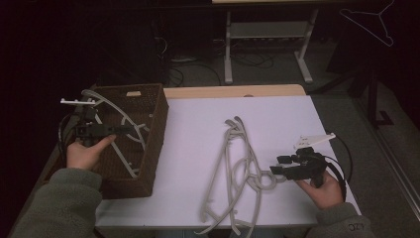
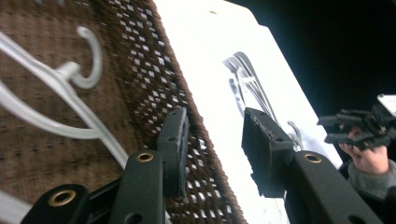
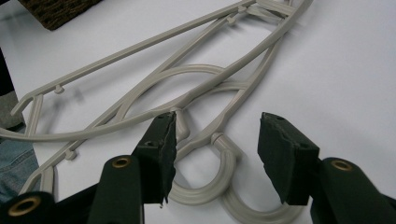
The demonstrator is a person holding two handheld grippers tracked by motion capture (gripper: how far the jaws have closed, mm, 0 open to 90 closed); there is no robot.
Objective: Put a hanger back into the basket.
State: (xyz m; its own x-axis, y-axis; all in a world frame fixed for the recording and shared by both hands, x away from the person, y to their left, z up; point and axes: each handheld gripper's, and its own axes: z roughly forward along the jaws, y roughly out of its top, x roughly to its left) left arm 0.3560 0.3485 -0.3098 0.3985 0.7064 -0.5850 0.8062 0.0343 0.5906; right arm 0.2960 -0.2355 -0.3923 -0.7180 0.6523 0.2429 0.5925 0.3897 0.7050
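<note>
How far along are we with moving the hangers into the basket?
One pale hanger already lies in the wicker basket. The left gripper hangs open over the basket's rim, holding nothing. The right gripper is open, its fingers straddling the hooks of the hanger pile on the white table, not yet closed. The whole tangled pile is left to move.

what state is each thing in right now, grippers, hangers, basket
left gripper: open, empty, jaws over the basket's right wall
right gripper: open, empty, jaws either side of a hanger hook
hanger in the basket: lying tilted, one end sticking out over the rim
pile of hangers: flat on the white table, overlapping, tangled at the hooks
basket: upright, open top, at the table's left edge
</note>
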